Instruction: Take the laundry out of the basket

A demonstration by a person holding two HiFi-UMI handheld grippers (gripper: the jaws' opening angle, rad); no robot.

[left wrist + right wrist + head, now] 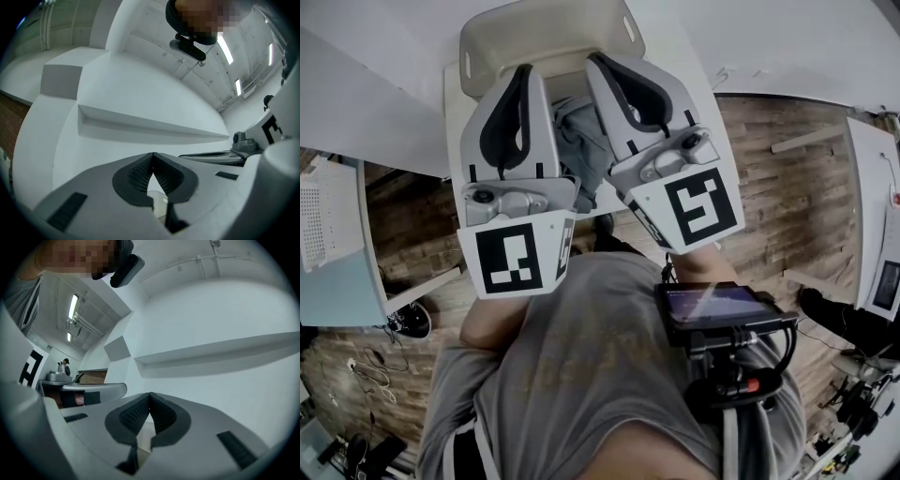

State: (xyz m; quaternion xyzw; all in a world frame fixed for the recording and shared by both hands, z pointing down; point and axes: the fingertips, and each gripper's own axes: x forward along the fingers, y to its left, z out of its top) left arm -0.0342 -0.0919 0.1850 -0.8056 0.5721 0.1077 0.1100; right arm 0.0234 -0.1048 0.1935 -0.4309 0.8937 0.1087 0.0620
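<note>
head view has our left claw and right claw pressed together, empty, by the basket; grey laundry looks soft and light, so we'd pinch a top fold.

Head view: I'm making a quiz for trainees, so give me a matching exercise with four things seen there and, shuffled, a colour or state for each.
Things:
1. laundry basket
2. laundry
3. left claw
4. floor

Descriptions:
A. shut, nothing held
B. brown wood planks
C. beige
D. grey, crumpled

Pairs: 1-C; 2-D; 3-A; 4-B
</note>
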